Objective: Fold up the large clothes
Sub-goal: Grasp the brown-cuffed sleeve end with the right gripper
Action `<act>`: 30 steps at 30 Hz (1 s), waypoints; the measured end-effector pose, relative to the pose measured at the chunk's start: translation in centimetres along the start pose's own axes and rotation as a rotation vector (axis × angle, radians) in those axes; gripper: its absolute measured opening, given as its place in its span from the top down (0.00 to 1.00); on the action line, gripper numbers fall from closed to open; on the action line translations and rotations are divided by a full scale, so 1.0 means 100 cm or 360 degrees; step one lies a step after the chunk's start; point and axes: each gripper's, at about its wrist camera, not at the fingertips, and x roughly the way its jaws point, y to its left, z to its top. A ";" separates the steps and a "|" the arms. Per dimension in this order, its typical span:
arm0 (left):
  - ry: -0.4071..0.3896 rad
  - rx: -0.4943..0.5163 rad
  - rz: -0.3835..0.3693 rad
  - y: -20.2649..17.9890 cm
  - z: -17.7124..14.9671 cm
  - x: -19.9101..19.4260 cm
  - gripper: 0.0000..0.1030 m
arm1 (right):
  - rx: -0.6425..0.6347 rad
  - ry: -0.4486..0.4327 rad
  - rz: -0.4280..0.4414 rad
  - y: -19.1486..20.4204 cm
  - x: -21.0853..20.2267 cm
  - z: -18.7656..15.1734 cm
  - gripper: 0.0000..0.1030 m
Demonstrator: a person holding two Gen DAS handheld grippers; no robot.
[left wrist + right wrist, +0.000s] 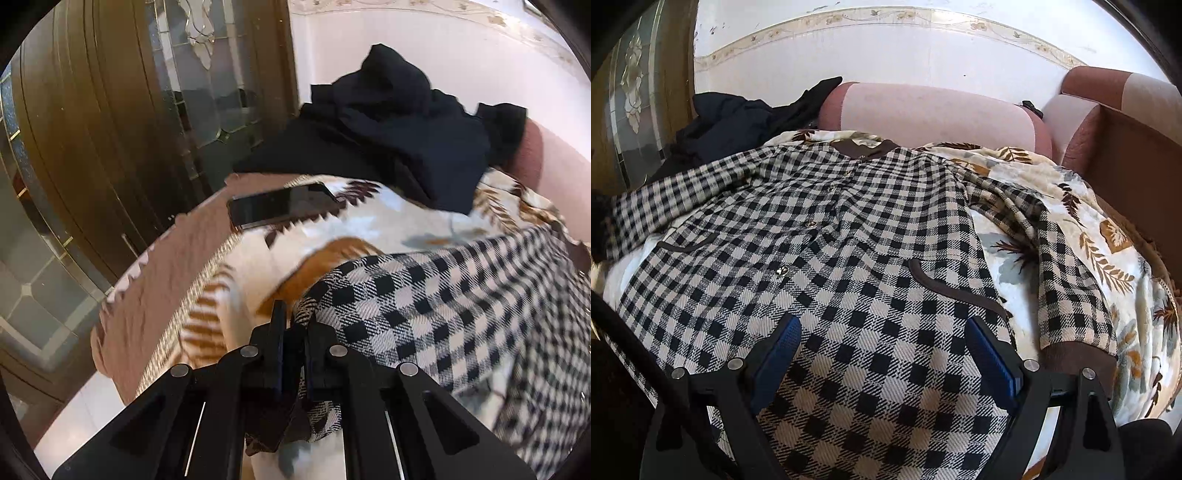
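A black-and-white checked jacket (827,236) with brown collar, cuffs and pocket trim lies front up on a leaf-patterned blanket (1108,236) over a sofa. My left gripper (293,321) is shut on the end of the jacket's left sleeve (406,302) and holds it just above the blanket (388,221). My right gripper (882,332) is open, its blue pads (991,354) on either side of the jacket's lower front, just above the cloth. The jacket's other sleeve (1067,295) lies out to the right with its brown cuff toward me.
A dark phone (280,205) lies on the blanket near the sofa's left edge. A heap of dark navy clothes (399,122) sits at the back left, against the pink sofa backrest (923,110). A wooden glass-panelled cabinet (110,122) stands left. A brown armrest (1115,122) is right.
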 end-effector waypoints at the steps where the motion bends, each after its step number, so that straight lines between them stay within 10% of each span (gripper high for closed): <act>1: -0.0002 0.0002 0.0021 -0.003 0.002 0.003 0.93 | -0.0006 0.0003 -0.0001 0.001 0.001 0.000 0.10; 7: 0.0042 -0.0040 0.0089 -0.006 0.008 0.027 0.85 | 0.0004 0.0026 0.0002 -0.001 0.006 -0.001 0.10; 11: -0.0049 -0.0096 -0.0030 -0.004 -0.002 -0.001 0.43 | 0.0057 0.0012 0.0005 -0.019 0.002 0.009 0.10; 16: -0.0124 -0.0069 -0.0305 -0.023 -0.027 -0.056 0.37 | 0.0295 -0.0032 -0.0062 -0.104 -0.033 0.039 0.11; 23: -0.0050 0.0075 -0.0649 -0.076 -0.086 -0.108 0.34 | 0.0579 0.0326 -0.0052 -0.230 -0.037 0.046 0.10; 30: 0.0166 0.0165 -0.0900 -0.130 -0.151 -0.135 0.34 | 0.0123 0.0457 0.0093 -0.170 -0.018 0.017 0.10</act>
